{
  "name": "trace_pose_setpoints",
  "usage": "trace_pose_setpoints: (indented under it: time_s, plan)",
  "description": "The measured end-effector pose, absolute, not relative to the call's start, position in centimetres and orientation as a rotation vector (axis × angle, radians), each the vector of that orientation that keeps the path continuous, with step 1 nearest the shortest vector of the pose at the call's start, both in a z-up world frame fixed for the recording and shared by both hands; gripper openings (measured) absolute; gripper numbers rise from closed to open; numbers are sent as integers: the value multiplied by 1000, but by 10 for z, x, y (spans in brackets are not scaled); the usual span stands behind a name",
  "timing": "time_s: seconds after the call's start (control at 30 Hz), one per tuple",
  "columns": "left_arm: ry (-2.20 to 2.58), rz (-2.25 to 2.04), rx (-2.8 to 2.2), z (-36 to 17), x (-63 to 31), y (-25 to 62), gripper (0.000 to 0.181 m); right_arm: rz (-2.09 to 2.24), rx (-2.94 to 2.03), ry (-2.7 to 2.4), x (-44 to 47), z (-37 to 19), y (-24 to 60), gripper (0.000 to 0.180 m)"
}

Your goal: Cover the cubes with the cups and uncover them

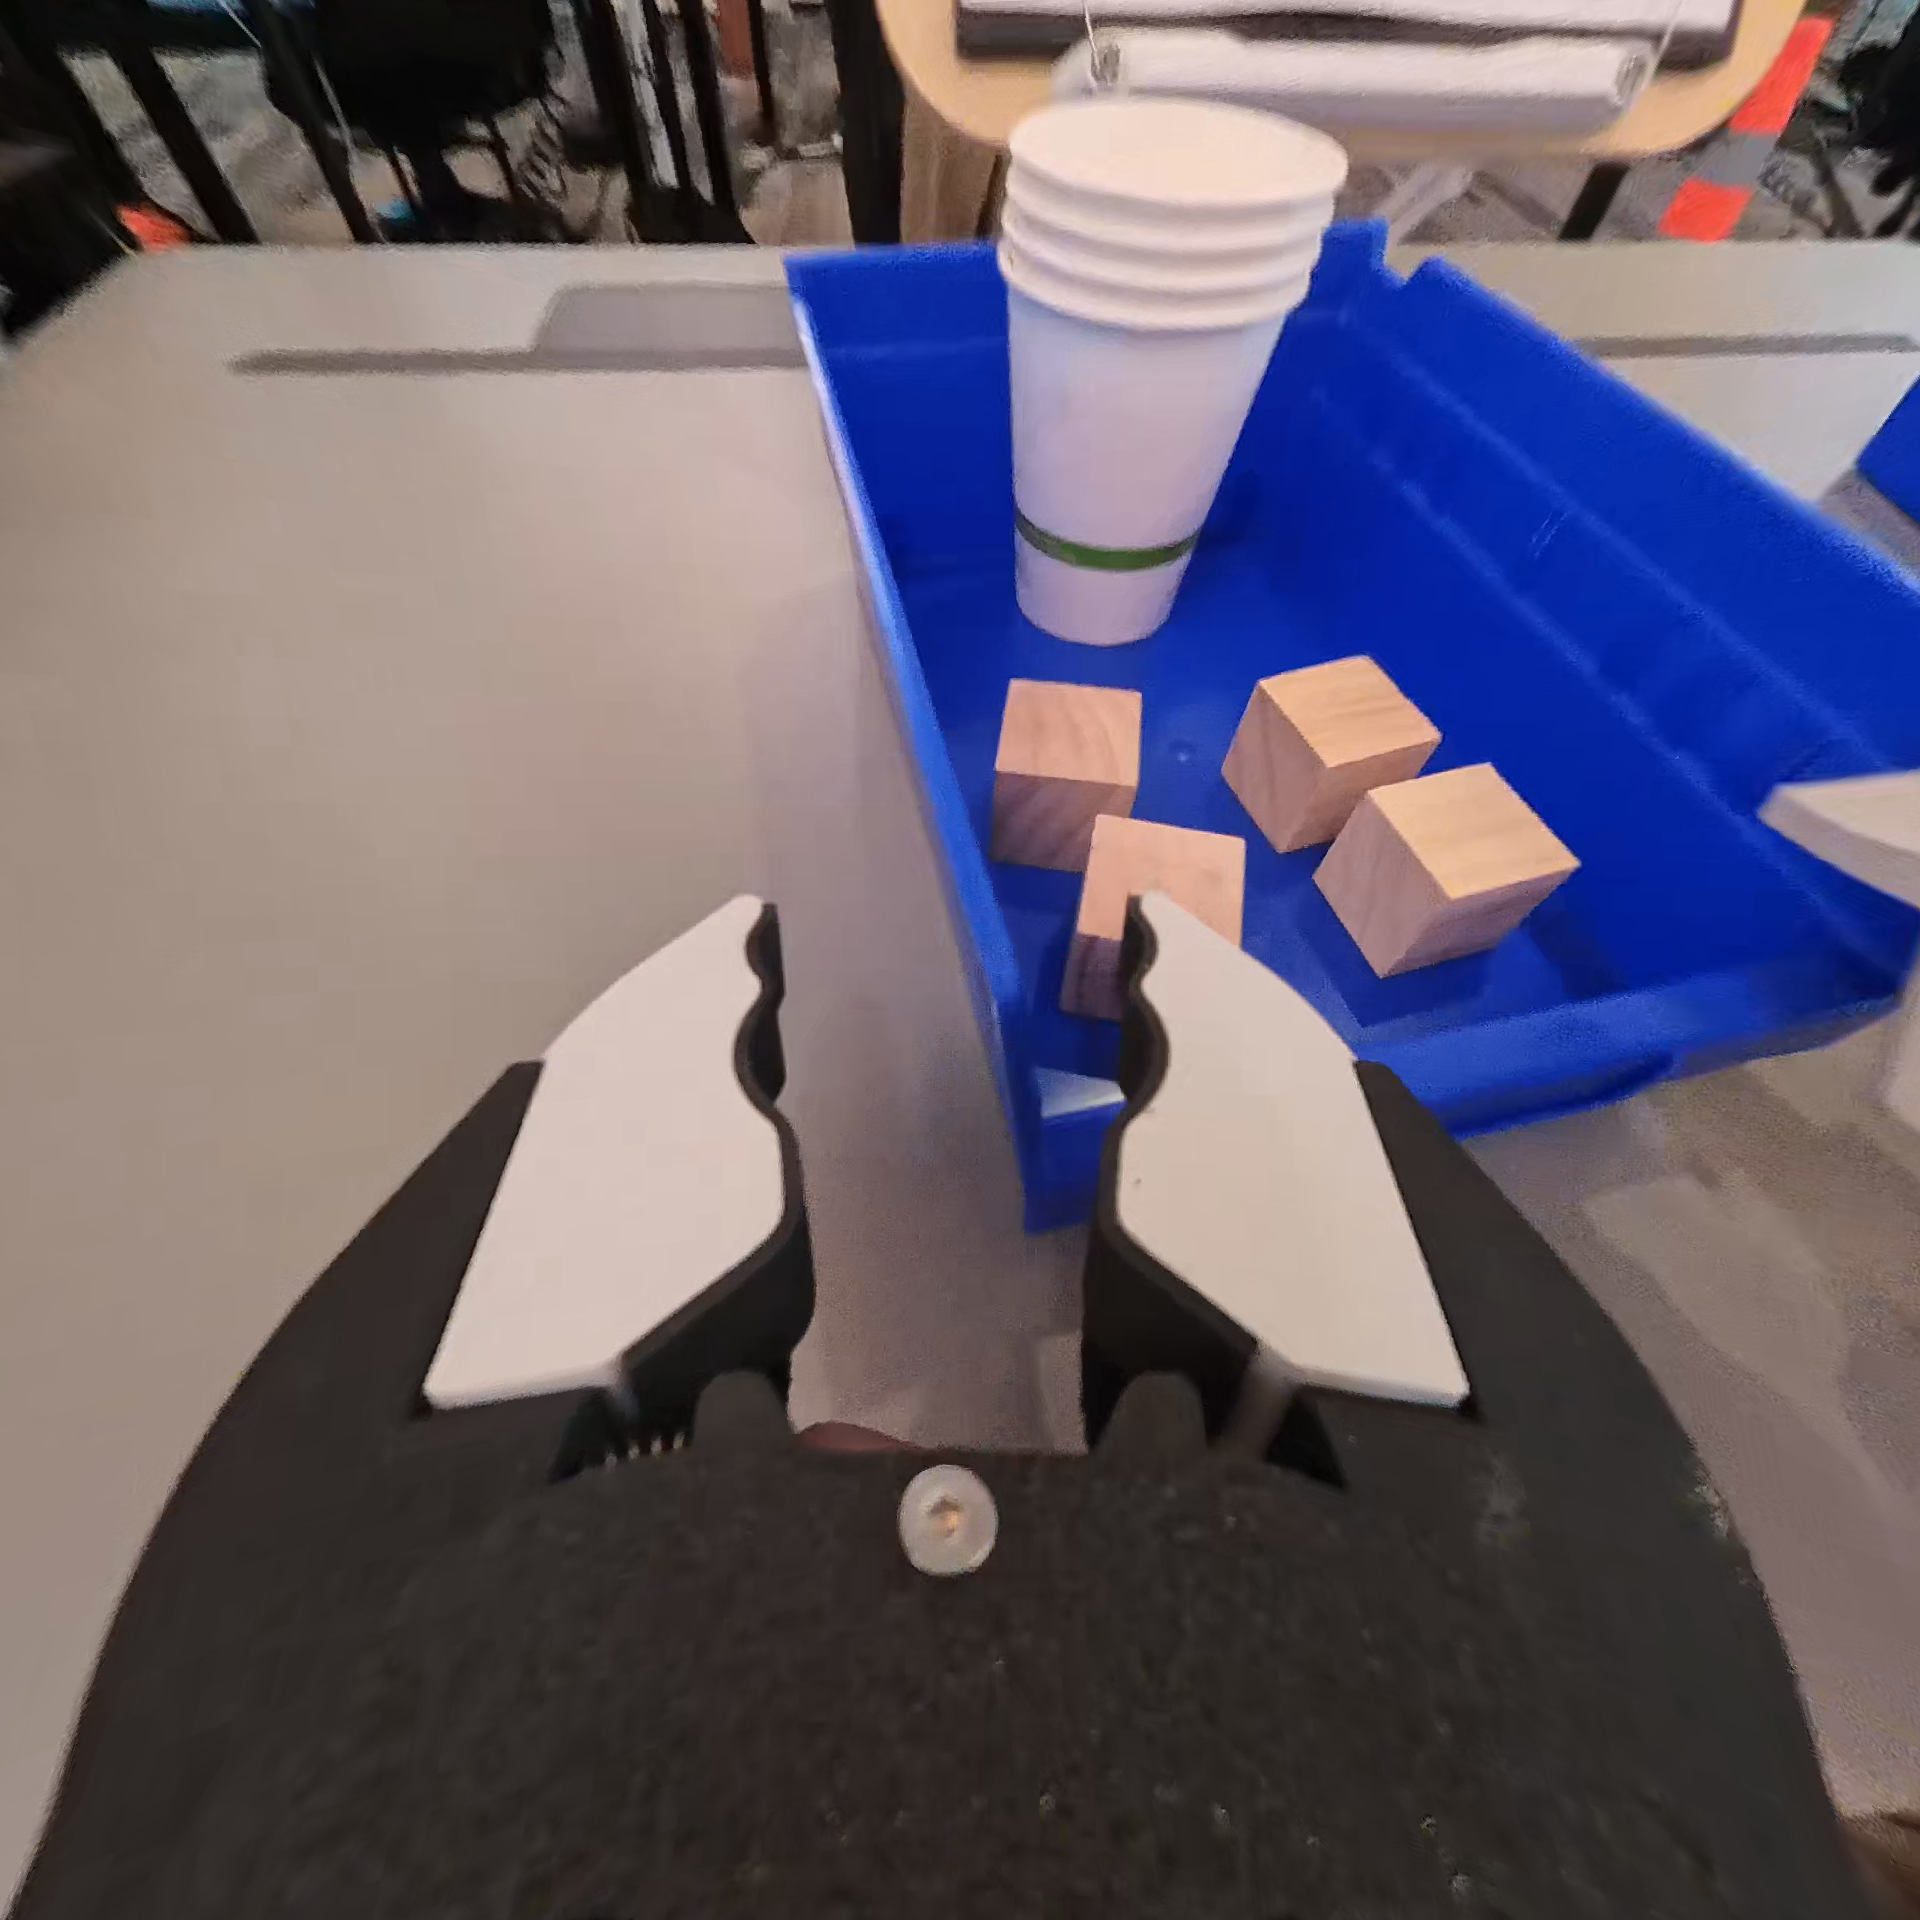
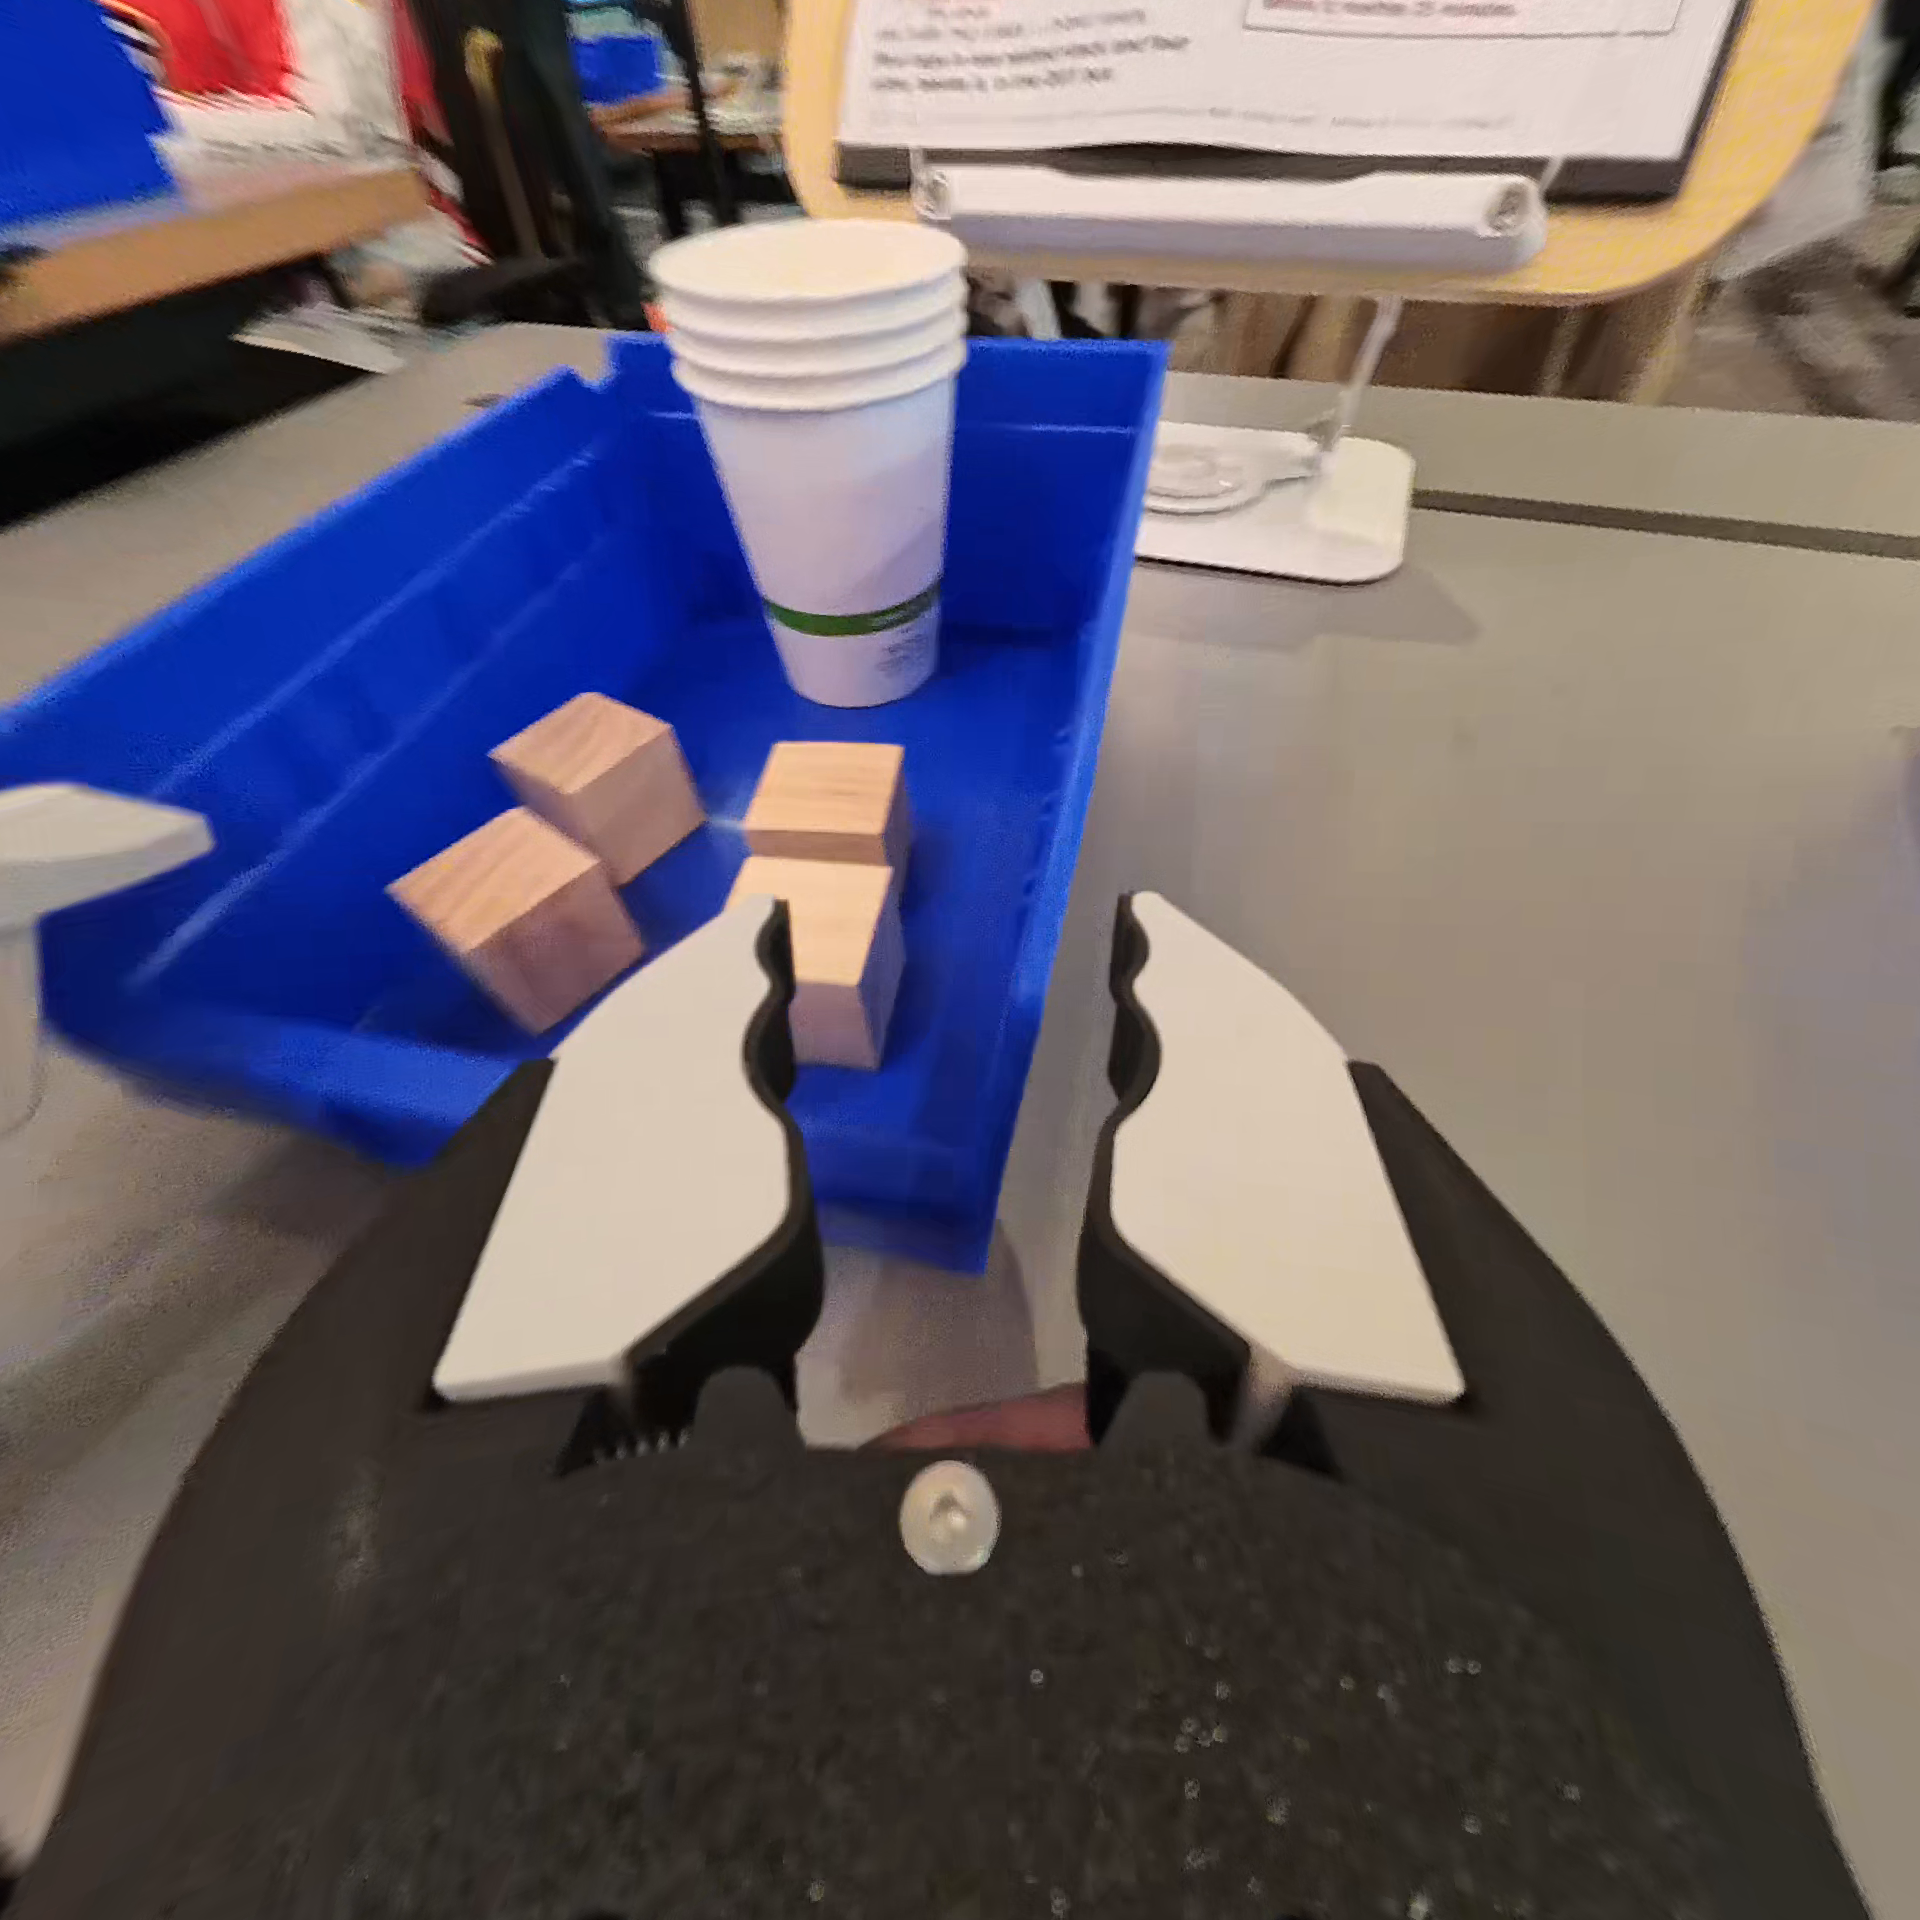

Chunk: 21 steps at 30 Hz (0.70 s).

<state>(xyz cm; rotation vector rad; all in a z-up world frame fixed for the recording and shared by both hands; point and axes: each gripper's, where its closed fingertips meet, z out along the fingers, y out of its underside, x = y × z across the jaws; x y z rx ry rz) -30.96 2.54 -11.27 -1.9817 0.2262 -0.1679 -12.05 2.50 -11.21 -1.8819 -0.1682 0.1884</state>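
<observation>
Grey table (image 1: 416,727), both grippers' fingers (image 1: 644,1143) (image 2: 1257,1164) wide apart, empty, near blue bin (image 1: 1558,582).

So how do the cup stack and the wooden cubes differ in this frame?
The cup stack is white paper with a green band; the wooden cubes are bare light wood. The stack is one nested, upright column, taller than the bin wall; the four cubes lie separately, low on the floor, turned at differing angles. The stack stands at the far end, the cubes nearer the grippers. Both sit inside the blue bin, ungripped.
</observation>
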Motion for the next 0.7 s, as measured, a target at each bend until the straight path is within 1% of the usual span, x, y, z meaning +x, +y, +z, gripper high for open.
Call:
trace_pose_setpoints:
  time_s: [0.03,0.07,0.1,0.13,0.17,0.23,0.3,0.33,0.5,0.7]
  plan:
    - [235,-178,-2005,-121,-306,32,62,170,-1903,-144,-121,-117,34,58]
    - [240,-179,-2031,-128,-303,38,61,183,-1925,-135,-122,-122,40,62]
    - [247,-203,-2047,-132,-298,43,66,216,-1934,-116,-124,-123,45,63]
    - [237,-239,-2064,-134,-294,46,60,233,-1937,-109,-124,-122,49,49]
    - [242,-273,-2079,-135,-289,48,51,231,-1943,-112,-124,-122,51,34]
    - [206,-215,-2106,-135,-296,53,32,202,-1968,-90,-121,-124,54,28]
    - [205,-150,-2117,-133,-304,55,13,220,-1999,-26,-116,-124,53,7]
    - [196,-150,-2116,-133,-306,55,3,230,-2000,-22,-117,-124,52,6]
    - [145,-64,-2089,-124,-334,48,2,224,-1966,31,-146,-121,45,5]
    - [131,25,-2065,-106,-414,49,2,252,-1914,-8,-227,-107,48,5]
